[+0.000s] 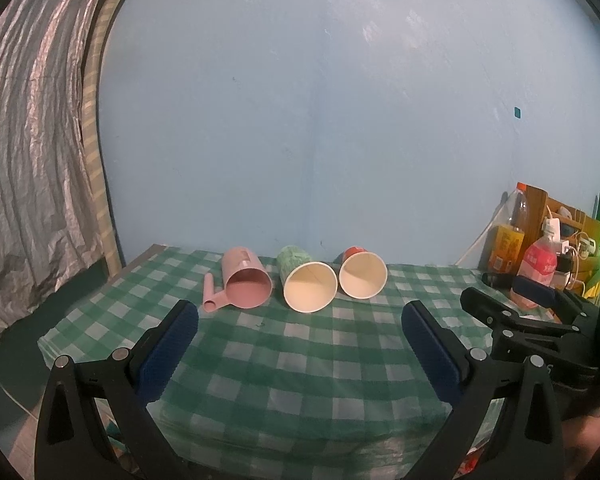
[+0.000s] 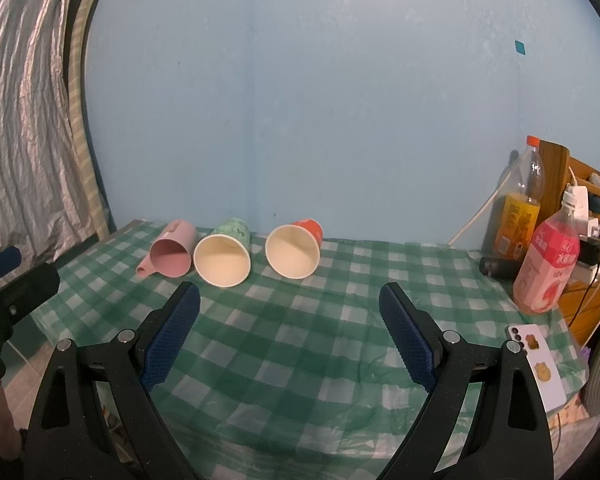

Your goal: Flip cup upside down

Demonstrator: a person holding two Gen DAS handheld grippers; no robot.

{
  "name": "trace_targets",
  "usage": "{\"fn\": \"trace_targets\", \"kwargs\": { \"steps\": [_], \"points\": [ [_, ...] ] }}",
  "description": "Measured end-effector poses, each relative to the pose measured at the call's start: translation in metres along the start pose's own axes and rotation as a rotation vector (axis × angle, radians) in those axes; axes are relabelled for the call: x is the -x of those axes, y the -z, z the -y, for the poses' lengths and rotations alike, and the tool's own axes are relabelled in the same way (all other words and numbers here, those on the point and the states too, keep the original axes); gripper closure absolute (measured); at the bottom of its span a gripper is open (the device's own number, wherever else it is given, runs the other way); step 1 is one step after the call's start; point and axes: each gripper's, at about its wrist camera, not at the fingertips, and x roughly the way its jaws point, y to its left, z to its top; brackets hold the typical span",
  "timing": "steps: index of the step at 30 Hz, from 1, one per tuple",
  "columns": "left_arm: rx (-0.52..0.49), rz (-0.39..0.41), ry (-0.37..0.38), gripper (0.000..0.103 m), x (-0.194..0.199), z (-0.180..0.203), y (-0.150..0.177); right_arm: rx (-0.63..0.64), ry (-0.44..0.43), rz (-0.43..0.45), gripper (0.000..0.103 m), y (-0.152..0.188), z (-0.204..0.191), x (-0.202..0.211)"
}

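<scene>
Three cups lie on their sides at the far edge of the green checked table [image 1: 284, 360], mouths facing me: a pink plastic mug [image 1: 246, 284] with a handle, a green paper cup [image 1: 308, 284], and a red paper cup [image 1: 362, 274]. In the right wrist view they show as the pink mug [image 2: 170, 256], green cup [image 2: 222, 258] and red cup [image 2: 294, 250]. My left gripper [image 1: 300, 316] is open and empty, short of the cups. My right gripper [image 2: 290, 300] is open and empty, short of the cups. The right gripper also shows at the right of the left wrist view [image 1: 512, 300].
A pink drink bottle [image 2: 548, 264], an orange juice bottle [image 2: 518, 208] and a wooden rack with chargers and cables [image 2: 580, 208] stand at the table's right. A phone [image 2: 538, 364] lies near the right front edge. A grey curtain [image 1: 28, 140] hangs on the left.
</scene>
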Motion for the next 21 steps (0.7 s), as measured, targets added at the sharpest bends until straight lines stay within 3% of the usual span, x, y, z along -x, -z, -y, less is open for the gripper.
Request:
{"fn": "trace_targets", "kwargs": {
  "steps": [21],
  "points": [
    [0.0, -0.009, 0.004, 0.0, -0.0016, 0.0014, 0.0009, -0.009, -0.002, -0.011, 0.013, -0.0004, 0.0037, 0.0016]
  ]
}}
